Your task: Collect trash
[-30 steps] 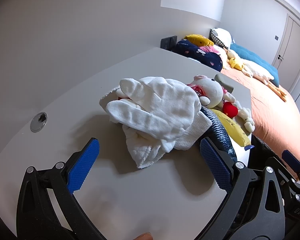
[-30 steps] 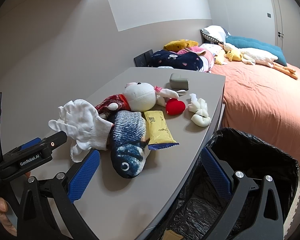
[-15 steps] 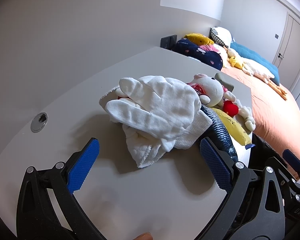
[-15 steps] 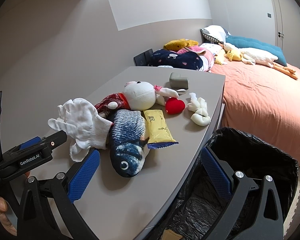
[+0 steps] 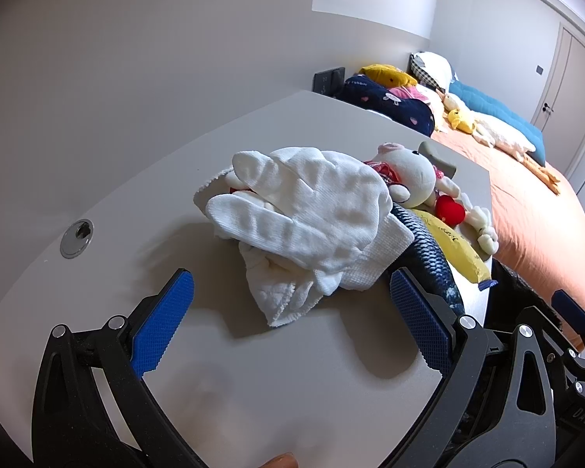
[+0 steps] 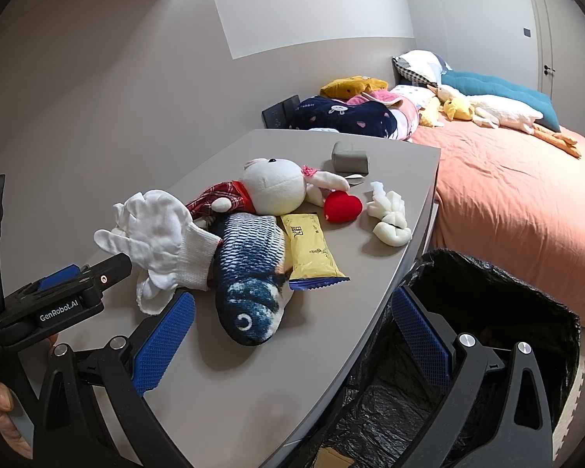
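Observation:
On the grey table [image 6: 253,370] lie white gloves [image 5: 308,214] [image 6: 156,234], a blue plush fish [image 6: 253,273], a yellow snack packet [image 6: 310,249] and a crumpled white wad [image 6: 388,218]. A bin lined with a black bag [image 6: 487,312] stands at the table's right edge. My left gripper [image 5: 292,312] is open and empty, just short of the gloves. My right gripper [image 6: 292,335] is open and empty, over the table edge in front of the fish, its right finger above the bin.
A white plush rabbit [image 6: 273,191], a red heart [image 6: 341,206] and a grey block [image 6: 349,158] lie farther back. A cable grommet [image 5: 76,234] is set in the table at left. A bed [image 6: 507,195] with pillows and toys stands to the right.
My right gripper has crept slightly forward toward the fish. My left gripper has barely moved. Both stay open.

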Tool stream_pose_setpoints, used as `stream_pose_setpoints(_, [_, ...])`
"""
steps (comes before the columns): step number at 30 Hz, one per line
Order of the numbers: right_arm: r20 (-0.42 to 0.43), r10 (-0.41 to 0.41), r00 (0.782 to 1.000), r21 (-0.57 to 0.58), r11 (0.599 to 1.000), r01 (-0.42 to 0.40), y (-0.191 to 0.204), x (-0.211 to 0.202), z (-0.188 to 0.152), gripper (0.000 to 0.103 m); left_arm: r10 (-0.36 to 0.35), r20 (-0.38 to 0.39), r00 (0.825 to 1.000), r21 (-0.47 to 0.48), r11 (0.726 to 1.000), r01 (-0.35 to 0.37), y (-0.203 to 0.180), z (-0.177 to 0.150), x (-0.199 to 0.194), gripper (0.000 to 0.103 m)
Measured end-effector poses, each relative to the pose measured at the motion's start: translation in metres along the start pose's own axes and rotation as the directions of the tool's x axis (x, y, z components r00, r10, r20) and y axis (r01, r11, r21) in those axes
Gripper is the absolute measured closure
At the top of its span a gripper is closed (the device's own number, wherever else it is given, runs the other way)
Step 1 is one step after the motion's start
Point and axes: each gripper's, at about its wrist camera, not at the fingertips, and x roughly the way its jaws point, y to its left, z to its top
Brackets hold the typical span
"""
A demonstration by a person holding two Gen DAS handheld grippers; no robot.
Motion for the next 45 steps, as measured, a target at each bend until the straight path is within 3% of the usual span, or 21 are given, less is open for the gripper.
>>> stream_pose_setpoints(14, [-0.002, -0.002, 1.0, 0.0, 1.0, 0.002, 0.0, 0.003, 0.001, 0.003, -0.005, -0.016, 1.0, -0.024, 1.0, 0.005, 0.001, -0.001, 0.004, 0.006])
stream_pose_setpoints(21, [0.007, 0.043, 0.999, 0.019, 0.999, -0.043, -0.01, 0.008, 0.003, 0.003, 0.004, -0.031, 1.0, -0.025, 1.0, -0.005, 0.004, 0.004, 0.011, 0.006])
stream_pose_setpoints(31, [-0.003, 0.078, 0.997, 0.055, 0.995, -0.078, -0.023, 0.032, 0.016, 0.003, -0.053, -0.041, 0.998, -0.061, 0.997, 0.05, 0.006, 0.014, 0.032, 0.006])
stream_pose_setpoints(36, [-0.035, 0.087, 0.996, 0.062, 0.994, -0.085, -0.029, 0.052, 0.021, 0.015, -0.045, -0.039, 0.998, -0.036, 0.998, 0.044, -0.004, 0.023, 0.044, 0.007])
stream_pose_setpoints(39, [-0.065, 0.094, 0.993, 0.072, 0.993, -0.089, -0.033, 0.068, 0.024, 0.025, -0.037, -0.051, 0.998, -0.037, 0.999, 0.035, -0.005, 0.027, 0.054, 0.018])
stream_pose_setpoints(45, [-0.111, 0.108, 0.988, 0.083, 0.992, -0.099, -0.035, 0.098, 0.028, 0.028, -0.029, -0.08, 0.996, -0.037, 0.999, 0.027, -0.001, 0.031, 0.072, 0.023])
